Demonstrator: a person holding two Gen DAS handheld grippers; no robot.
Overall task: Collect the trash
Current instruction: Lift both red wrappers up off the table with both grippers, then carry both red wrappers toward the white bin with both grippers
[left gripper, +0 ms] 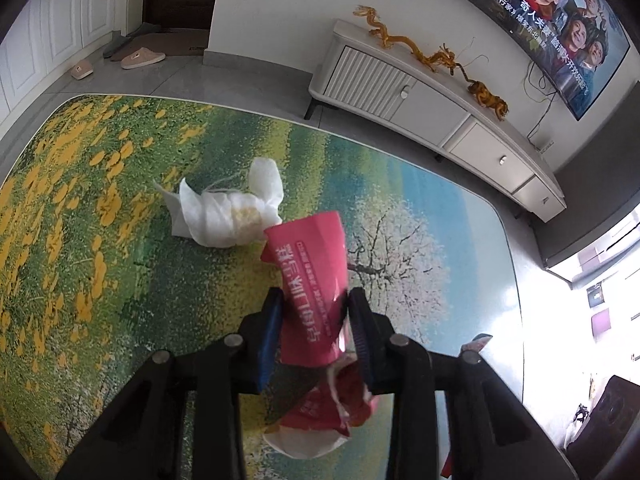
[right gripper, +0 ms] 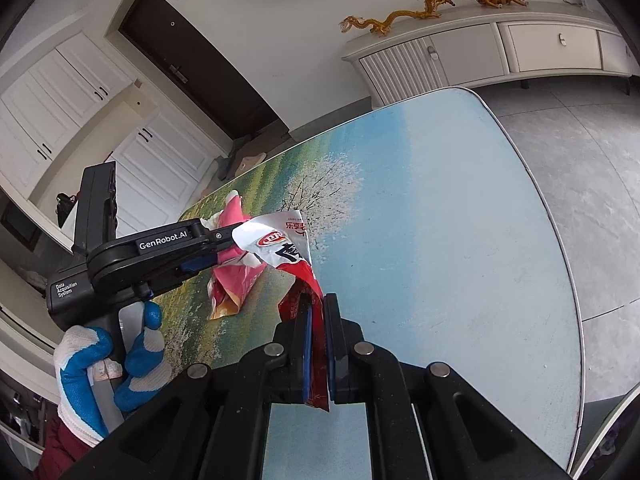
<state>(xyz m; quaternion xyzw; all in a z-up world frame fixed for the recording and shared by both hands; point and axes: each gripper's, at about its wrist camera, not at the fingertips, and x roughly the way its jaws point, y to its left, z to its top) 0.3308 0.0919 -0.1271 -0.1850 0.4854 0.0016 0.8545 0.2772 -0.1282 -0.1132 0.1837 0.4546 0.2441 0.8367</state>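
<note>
Gripping a handheld rig in a blue-and-white glove (right gripper: 116, 364), a person aims the left gripper (left gripper: 316, 300) steeply down over a table (right gripper: 460, 240) printed with a landscape. Its jaws stand partly apart with a pink wrapper (left gripper: 310, 288) between them — the right pad touches the wrapper's edge, and whether the left pad presses on it cannot be told. The wrapper juts forward past the fingertips and trails back below them in crumpled folds. Just beyond its far end, to the left of the jaws, a wad of white tissue (left gripper: 228, 212) lies on the table top.

The right gripper (right gripper: 318, 308) also tilts down toward the table, jaws drawn almost together on a red snack bag (right gripper: 288, 248). The bag's red end is pinched between the blue pads, and its silver inner side fans out ahead of the fingertips — reaching the tip of the left gripper, which enters from the left of the right wrist view. Behind the table stands a white cabinet (right gripper: 480, 52).
</note>
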